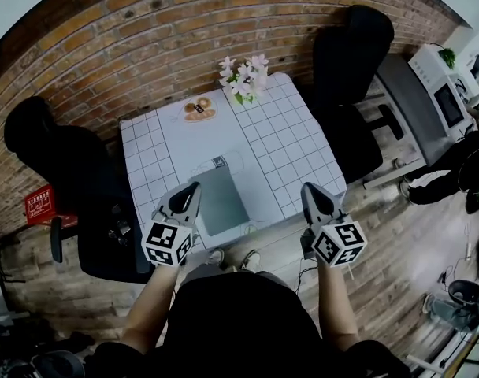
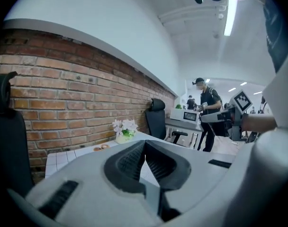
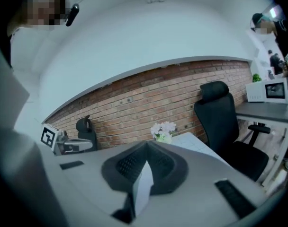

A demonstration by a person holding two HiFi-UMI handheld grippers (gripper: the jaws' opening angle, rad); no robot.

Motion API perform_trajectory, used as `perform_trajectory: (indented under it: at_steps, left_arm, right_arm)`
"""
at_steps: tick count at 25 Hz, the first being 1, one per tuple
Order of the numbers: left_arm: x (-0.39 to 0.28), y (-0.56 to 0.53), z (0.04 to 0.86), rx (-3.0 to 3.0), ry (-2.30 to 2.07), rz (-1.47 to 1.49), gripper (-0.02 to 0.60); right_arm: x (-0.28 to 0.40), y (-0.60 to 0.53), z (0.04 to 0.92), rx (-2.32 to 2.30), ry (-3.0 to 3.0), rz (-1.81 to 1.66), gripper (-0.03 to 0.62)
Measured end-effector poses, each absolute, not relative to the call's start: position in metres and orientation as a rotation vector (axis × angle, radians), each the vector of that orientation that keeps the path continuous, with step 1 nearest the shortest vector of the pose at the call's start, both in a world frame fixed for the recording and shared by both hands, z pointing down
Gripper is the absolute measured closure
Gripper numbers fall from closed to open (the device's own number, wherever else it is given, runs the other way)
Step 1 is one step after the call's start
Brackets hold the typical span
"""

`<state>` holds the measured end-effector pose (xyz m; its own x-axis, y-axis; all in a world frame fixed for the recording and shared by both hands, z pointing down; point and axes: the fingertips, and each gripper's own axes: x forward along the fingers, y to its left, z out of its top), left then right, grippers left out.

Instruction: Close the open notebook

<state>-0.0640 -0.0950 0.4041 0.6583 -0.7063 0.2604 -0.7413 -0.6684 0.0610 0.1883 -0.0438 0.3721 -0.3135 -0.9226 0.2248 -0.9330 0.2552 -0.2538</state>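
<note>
The notebook lies flat near the front edge of the white checked table, showing one grey-green cover, and looks closed. Both grippers are held up in the air, well above the table's near side. My left gripper hangs over the notebook's left side, its jaws together and empty. To the notebook's right, my right gripper is also shut with nothing in it. Neither touches the notebook. Each gripper view shows the other gripper off to the side.
A pot of white flowers and a small dish stand at the table's far edge by the brick wall. Black office chairs flank the table. A desk with a microwave is at the right; a person stands there.
</note>
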Motion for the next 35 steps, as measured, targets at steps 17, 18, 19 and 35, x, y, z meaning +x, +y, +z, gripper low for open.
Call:
perform_trajectory:
  at_steps: [17,18,19,35]
  left_arm:
    - [-0.089,-0.084,0.237,2.91,-1.344,-0.081,0.557]
    - [-0.092,-0.081,0.232,2.914,-1.36,-0.089,0.557]
    - [-0.095,-0.078,0.227,2.918,-1.375,-0.099,0.557]
    - [-0.097,-0.046,0.195,2.999,-1.43,-0.226,0.557]
  right_arm:
    - [0.25,-0.032,0.243,2.062,-2.43,0.09,0.58]
    - [0.251,-0.032,0.238,2.067,-2.435,0.077,0.58]
    - [0.251,-0.032,0.233,2.07,-2.442,0.063,0.58]
    - [0.222,-0.032,0.202,2.005,-2.624,0.054,0.58]
